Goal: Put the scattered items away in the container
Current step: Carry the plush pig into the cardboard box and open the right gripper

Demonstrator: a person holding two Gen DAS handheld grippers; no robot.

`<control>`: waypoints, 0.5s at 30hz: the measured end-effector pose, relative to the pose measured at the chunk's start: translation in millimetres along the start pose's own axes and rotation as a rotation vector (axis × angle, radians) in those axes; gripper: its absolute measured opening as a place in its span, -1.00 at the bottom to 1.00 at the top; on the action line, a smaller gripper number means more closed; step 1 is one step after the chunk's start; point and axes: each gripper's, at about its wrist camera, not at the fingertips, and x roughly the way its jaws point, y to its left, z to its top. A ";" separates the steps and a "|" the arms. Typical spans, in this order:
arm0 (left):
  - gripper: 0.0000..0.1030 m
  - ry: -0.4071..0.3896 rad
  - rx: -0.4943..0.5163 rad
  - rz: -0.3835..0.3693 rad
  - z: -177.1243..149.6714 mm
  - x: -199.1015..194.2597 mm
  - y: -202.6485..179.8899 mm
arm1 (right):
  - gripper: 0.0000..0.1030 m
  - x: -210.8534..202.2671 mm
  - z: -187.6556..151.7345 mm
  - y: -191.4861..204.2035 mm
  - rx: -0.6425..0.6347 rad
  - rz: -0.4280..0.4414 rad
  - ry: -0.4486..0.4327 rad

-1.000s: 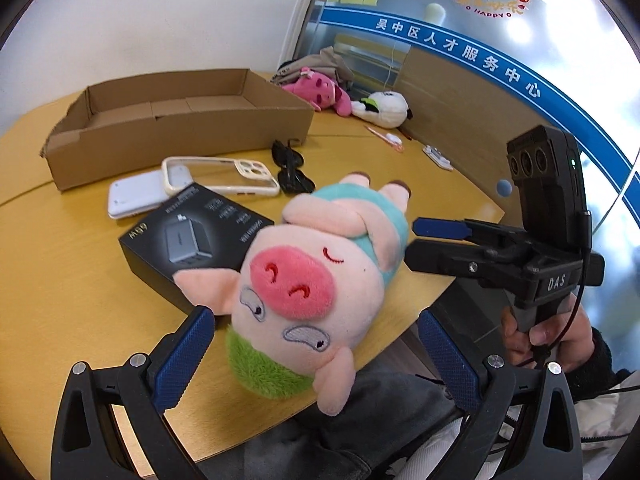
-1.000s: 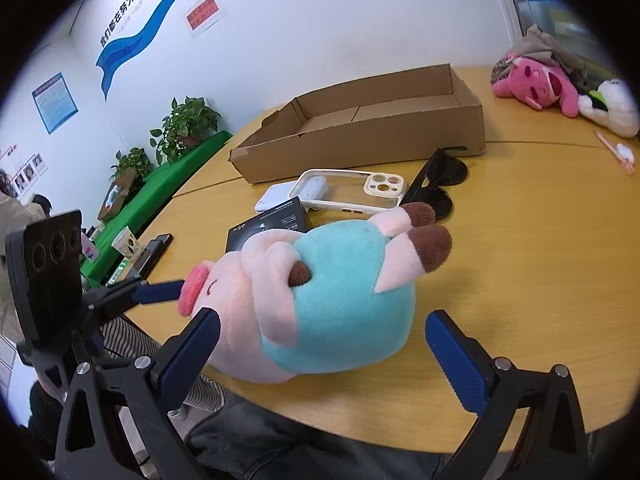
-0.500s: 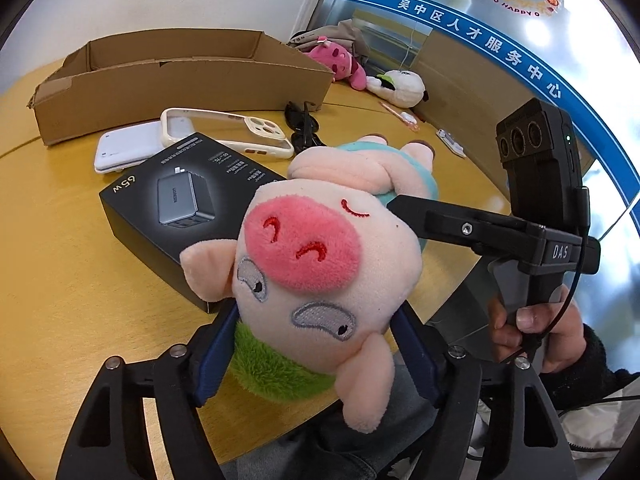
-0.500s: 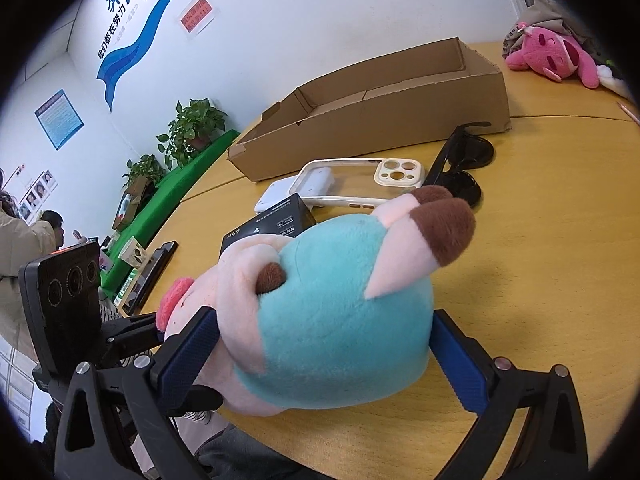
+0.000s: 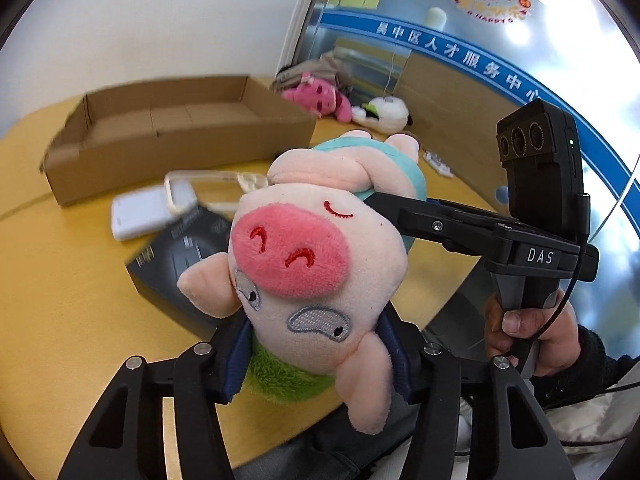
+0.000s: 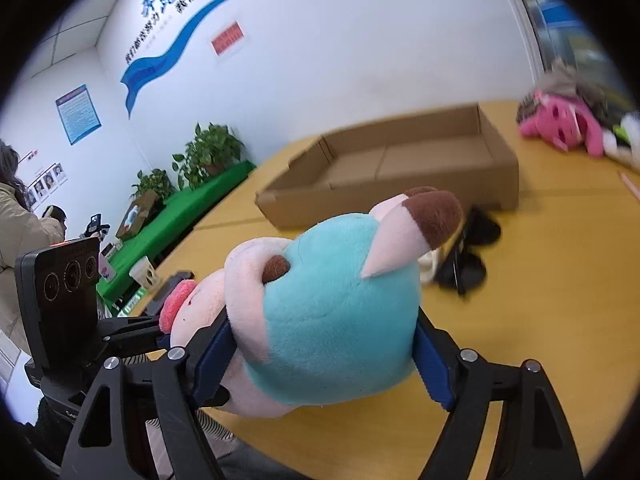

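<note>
Left wrist view, from the left edge: we see the cardboard box (image 5: 176, 132) open at upper left on the yellow table (image 5: 60, 300). Below it lie a white case (image 5: 144, 214) and a black box (image 5: 176, 264). At frame centre our left gripper (image 5: 316, 356) clamps the pig toy (image 5: 308, 272) at its head, blue pads pressed into the plush. At right, the right gripper (image 5: 404, 204) reaches in and grips the toy's teal body. A pink plush (image 5: 316, 96) sits at upper centre.

Right wrist view: the left gripper appears at lower left. Our right gripper (image 6: 320, 356) squeezes the pig toy (image 6: 340, 312) at centre, jaws narrowed on it. Sunglasses (image 6: 468, 256) lie to its right, the cardboard box (image 6: 400, 172) above, apart from the toy.
</note>
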 end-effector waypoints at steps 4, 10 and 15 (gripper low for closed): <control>0.18 -0.080 0.039 0.010 41.2 -24.4 6.3 | 0.54 -5.7 53.1 19.1 -0.090 0.005 -0.068; 0.18 -0.170 0.052 0.050 119.1 -52.2 39.7 | 0.54 15.9 147.9 41.6 -0.198 0.034 -0.120; 0.18 -0.245 0.022 0.111 178.3 -69.7 83.5 | 0.54 49.9 222.7 59.3 -0.277 0.087 -0.137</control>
